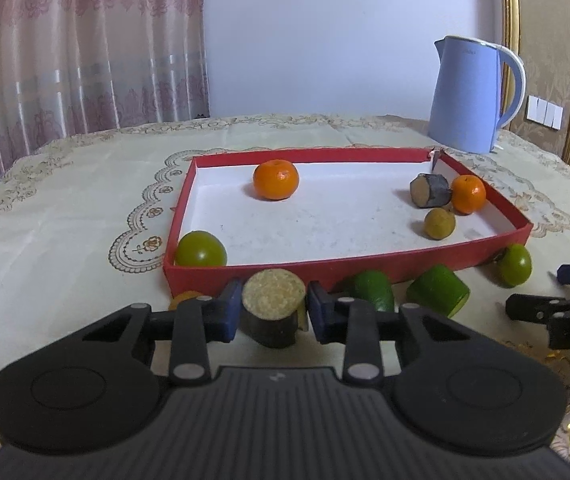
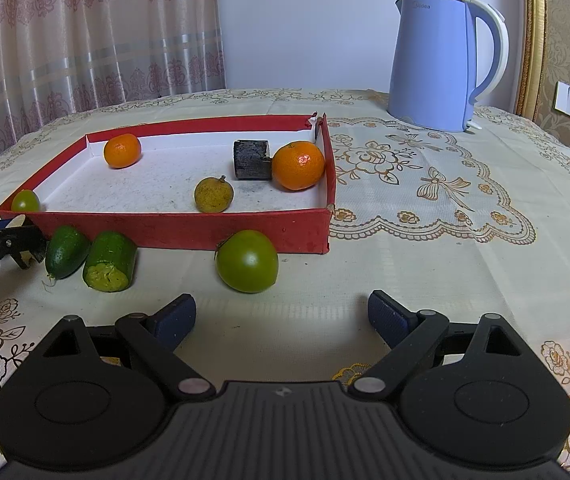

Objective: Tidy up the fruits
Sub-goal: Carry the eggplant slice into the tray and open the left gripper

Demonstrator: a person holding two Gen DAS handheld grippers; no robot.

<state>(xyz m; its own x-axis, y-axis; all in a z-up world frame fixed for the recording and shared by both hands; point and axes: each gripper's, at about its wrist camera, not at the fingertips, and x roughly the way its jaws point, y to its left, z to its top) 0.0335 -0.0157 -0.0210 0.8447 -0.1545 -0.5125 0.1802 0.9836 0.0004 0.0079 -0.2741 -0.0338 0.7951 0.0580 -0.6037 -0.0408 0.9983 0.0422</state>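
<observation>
We see the left gripper point(image 1: 273, 306) clenched on a dark-skinned stub point(image 1: 271, 312), its pale cut face up, one blue pad pressing each flank; the stub sits squarely between the jaws, just short of the red tray point(image 1: 365, 270) ahead of them. We judge the side grip suits the stub's flat, firm sides and leaves it ready to be lifted over the tray's near wall. Beyond the jaws, inside the tray, lie two oranges, the nearer-left one point(image 1: 276, 179) and a far-right one point(image 1: 468, 194), a second stub point(image 1: 429, 191), a small brown fruit point(image 1: 439, 223) and a green fruit point(image 1: 200, 250) in the near-left corner. To the right of the left jaws, outside the wall, rest two cucumber pieces point(image 1: 438, 290) and another green fruit point(image 1: 516, 265). The right gripper point(image 2: 281, 320) stands released, nothing between its pads; that green fruit point(image 2: 247, 261) lies just ahead of its jaws, on the cloth point(image 2: 445, 260), probably the next pick. The left view alone shows the grasp itself; the right view alone shows the open jaws whole, the torn far corner of the tray and the kettle point(image 2: 433, 64) well beyond to the right.
</observation>
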